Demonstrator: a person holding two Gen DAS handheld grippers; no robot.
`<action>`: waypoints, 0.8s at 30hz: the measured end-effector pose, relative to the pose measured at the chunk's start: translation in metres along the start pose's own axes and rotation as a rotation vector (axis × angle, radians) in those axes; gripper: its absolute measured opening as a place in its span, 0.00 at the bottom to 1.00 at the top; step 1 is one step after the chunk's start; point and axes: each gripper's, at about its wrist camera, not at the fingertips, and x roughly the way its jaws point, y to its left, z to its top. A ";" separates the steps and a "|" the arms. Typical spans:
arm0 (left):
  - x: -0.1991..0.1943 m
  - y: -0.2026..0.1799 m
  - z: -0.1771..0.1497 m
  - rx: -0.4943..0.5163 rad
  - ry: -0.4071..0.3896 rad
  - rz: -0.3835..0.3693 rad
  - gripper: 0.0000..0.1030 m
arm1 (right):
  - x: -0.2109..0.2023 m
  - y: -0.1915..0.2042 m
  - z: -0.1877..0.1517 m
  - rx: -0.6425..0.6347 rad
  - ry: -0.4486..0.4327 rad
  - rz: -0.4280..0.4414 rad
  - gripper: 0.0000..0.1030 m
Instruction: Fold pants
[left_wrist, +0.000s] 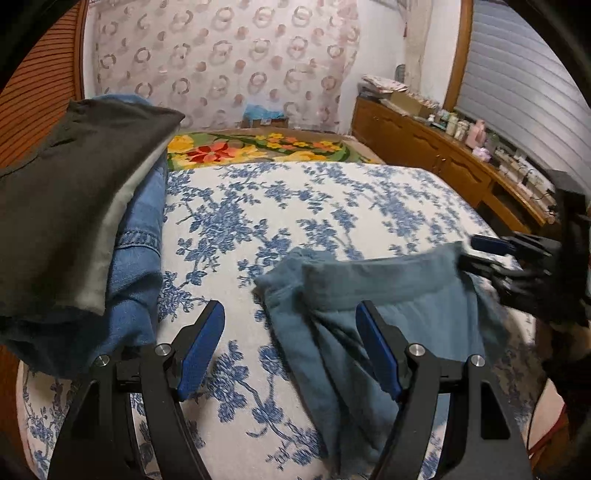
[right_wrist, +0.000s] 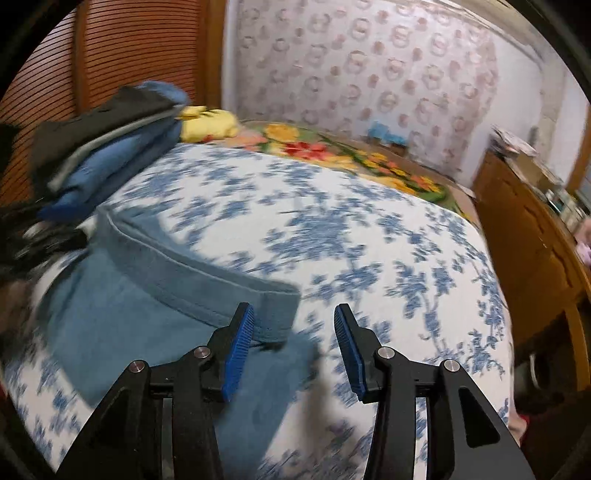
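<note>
The teal pants lie on the blue-flowered bedspread, lower right of the left wrist view. Their waistband runs from upper left to lower right in the right wrist view; the legs trail toward the lower edge. The left gripper is spread wide, empty. The right gripper is released beside the waistband's end. 1 stack of folded clothes sits at left.
</note>
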 end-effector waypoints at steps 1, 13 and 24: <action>-0.003 -0.001 -0.001 0.004 -0.003 -0.002 0.72 | -0.001 0.001 0.000 0.012 -0.003 0.001 0.46; -0.039 -0.015 -0.033 0.048 -0.010 -0.065 0.65 | -0.050 0.014 -0.039 0.031 -0.055 0.141 0.45; -0.052 -0.023 -0.072 0.075 0.035 -0.101 0.40 | -0.076 0.008 -0.084 0.072 -0.024 0.183 0.39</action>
